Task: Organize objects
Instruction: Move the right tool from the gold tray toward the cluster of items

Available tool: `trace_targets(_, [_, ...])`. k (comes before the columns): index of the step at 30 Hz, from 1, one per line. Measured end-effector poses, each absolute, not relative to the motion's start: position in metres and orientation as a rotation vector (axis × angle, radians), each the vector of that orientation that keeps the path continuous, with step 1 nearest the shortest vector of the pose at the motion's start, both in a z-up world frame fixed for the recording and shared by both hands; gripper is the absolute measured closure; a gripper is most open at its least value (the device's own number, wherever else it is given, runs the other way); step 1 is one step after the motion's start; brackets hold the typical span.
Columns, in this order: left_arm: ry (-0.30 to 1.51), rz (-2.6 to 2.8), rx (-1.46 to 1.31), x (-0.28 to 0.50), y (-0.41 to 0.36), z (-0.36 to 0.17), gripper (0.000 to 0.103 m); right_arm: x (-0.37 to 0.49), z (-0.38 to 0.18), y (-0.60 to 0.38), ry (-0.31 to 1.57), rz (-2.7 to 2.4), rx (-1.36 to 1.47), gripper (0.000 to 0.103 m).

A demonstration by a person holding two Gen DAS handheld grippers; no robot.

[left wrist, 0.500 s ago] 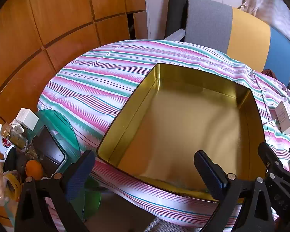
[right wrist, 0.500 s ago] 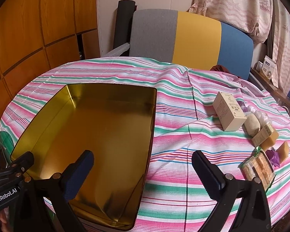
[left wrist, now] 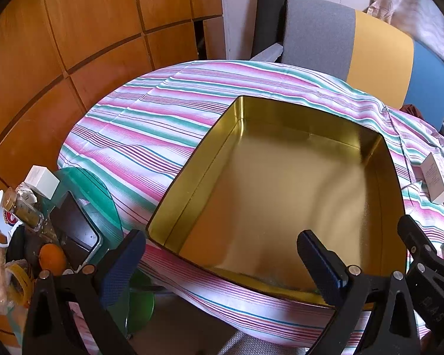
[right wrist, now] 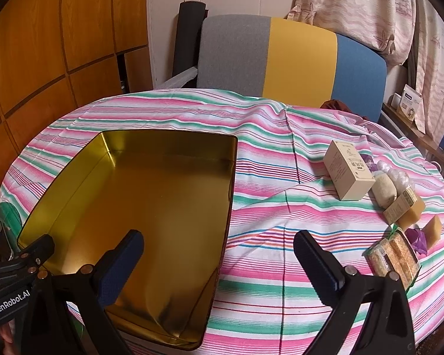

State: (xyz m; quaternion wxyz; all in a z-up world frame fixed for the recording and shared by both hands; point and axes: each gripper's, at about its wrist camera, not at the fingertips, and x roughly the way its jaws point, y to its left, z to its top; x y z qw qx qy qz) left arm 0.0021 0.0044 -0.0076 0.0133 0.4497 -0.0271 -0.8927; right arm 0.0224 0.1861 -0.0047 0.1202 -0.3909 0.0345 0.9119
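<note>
Landmark: gold tin (right wrist: pixel 151 207), a wide open rectangular box with bare shiny floor, lying on the table.
Surface: round table under a striped cloth (right wrist: pixel 281 177) in pink, green and white, creased to the right of the tin.
Items to sort: right of the tin, well apart from it, a cream carton (right wrist: pixel 348 174), then wrapped pieces and a packet of biscuits (right wrist: pixel 392 256) nearer the cloth's edge.
Left of the tin: beyond the table edge, a green glass stand (left wrist: pixel 83 189) crowded with a white mug (left wrist: pixel 0 222), an orange (left wrist: pixel 52 259) and a dark tablet (left wrist: pixel 74 230).
Behind the tin: a chair back (right wrist: pixel 293 62) in grey, yellow and blue; wooden panelling (left wrist: pixel 74 29) to the left, curtains (right wrist: pixel 370 9) to the right.
Left gripper (left wrist: pixel 220 266): jaws spread wide, nothing between them, over the tin's near edge.
Right gripper (right wrist: pixel 217 266): jaws spread wide, empty, straddling the tin's right wall.
</note>
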Motion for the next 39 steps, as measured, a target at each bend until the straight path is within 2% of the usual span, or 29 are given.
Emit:
trace_targets(15, [-0.064,-2.929,1.483,0.025,0.033,-0.012,0.0,0.049,0.009,0.222,0.162,2.675,-1.069,0.0])
trace_targets(19, [0.071,-3.017,1.62,0.033,0.041,-0.017,0.0,0.066,0.004,0.243,0.13,2.657,-1.061,0.0])
trace_targets(22, [0.143,-3.038,1.682,0.042,0.051,-0.02,0.0,0.08,-0.009,0.271,0.172,2.631,-1.1,0.002])
trace_targets(23, [0.135,-3.049,1.678,0.045,0.056,-0.02,0.0,0.084,-0.012,0.28,0.183,2.614,-1.109,0.005])
trace_targets(28, [-0.125,-3.123,1.571,0.071,0.088,-0.016,0.0,0.11,-0.028,0.344,0.246,2.508,-1.106,0.013])
trace_targets(31, [-0.166,-3.173,1.633,0.078,0.102,-0.018,0.0,0.121,-0.034,0.379,0.31,2.485,-1.089,0.015])
trace_targets(33, [-0.206,-3.184,1.705,0.081,0.111,-0.022,0.0,0.126,-0.04,0.396,0.357,2.481,-1.106,0.02])
trace_targets(39, [-0.337,-3.215,1.679,0.095,0.129,-0.023,0.0,0.131,-0.061,0.416,0.445,2.439,-1.157,0.023])
